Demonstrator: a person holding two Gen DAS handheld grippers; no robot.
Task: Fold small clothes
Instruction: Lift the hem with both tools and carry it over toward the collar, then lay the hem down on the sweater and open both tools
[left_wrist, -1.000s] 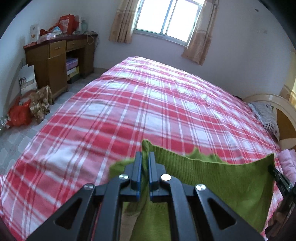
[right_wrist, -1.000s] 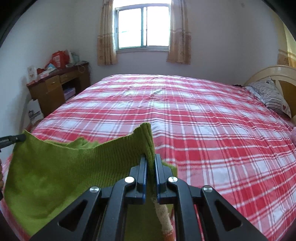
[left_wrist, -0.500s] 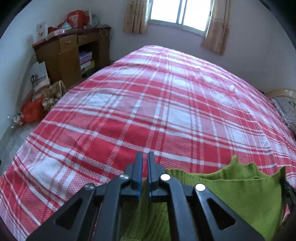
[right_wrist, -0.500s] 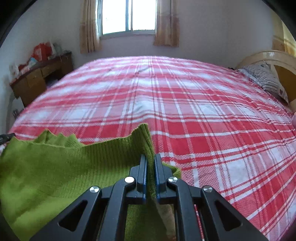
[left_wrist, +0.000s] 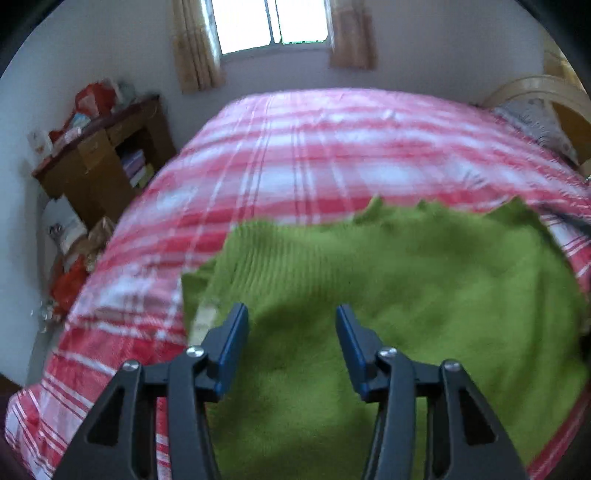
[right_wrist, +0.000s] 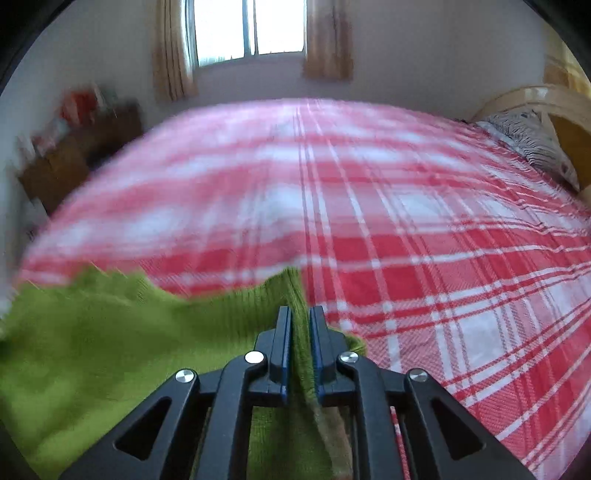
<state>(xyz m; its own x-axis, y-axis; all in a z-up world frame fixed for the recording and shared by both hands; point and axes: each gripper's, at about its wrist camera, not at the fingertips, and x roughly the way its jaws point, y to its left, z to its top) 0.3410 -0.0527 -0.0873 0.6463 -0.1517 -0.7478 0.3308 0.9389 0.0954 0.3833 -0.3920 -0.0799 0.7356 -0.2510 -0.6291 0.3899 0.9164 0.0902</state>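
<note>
A green knitted garment (left_wrist: 388, 295) lies spread on the red and white checked bed (left_wrist: 295, 147). My left gripper (left_wrist: 291, 317) hovers just above it, its jaws opening; nothing sits between the pads, and the knit lies below them. In the right wrist view the green garment (right_wrist: 110, 350) fills the lower left. My right gripper (right_wrist: 300, 317) is shut on the garment's right edge, and a ribbed corner stands up between its fingers (right_wrist: 284, 332). The far tip of the right gripper shows dimly at the right edge of the left wrist view.
A wooden desk (left_wrist: 107, 155) with bags and boxes stands at the left wall, with bags (left_wrist: 70, 258) on the floor below it. A curved headboard and a pillow (left_wrist: 535, 122) are at the right. A curtained window (left_wrist: 273, 22) is behind the bed.
My left gripper has let go of the garment's edge and spread its jaws. The garment has dropped from hanging to lying on the bed. Both grippers came down; the right one kept its hold.
</note>
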